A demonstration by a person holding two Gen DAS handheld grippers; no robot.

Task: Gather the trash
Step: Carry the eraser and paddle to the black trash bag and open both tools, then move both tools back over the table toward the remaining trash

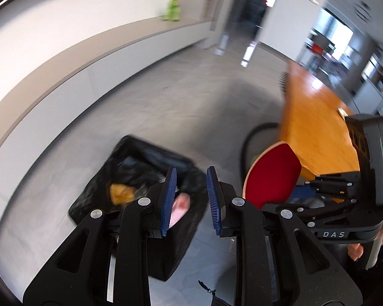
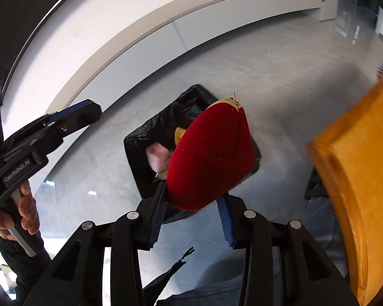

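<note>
A black bin lined with a black bag [image 1: 140, 168] stands on the grey floor; it also shows in the right wrist view [image 2: 150, 137]. Inside lie a yellow-brown scrap [image 1: 121, 193] and a pink scrap [image 1: 180, 207]. My left gripper [image 1: 190, 199] is open and empty, held above the bin. My right gripper [image 2: 192, 204] is shut on a red table-tennis paddle [image 2: 212, 155], held over the bin; the paddle also shows in the left wrist view [image 1: 270, 176]. The paddle hides part of the bin.
An orange wooden table [image 1: 311, 117] is on the right, its edge close beside my right gripper [image 2: 357, 168]. A low grey-topped white ledge [image 1: 89, 58] curves along the far wall with a green toy [image 1: 173, 7] on it. A black chair [image 1: 252, 140] stands by the table.
</note>
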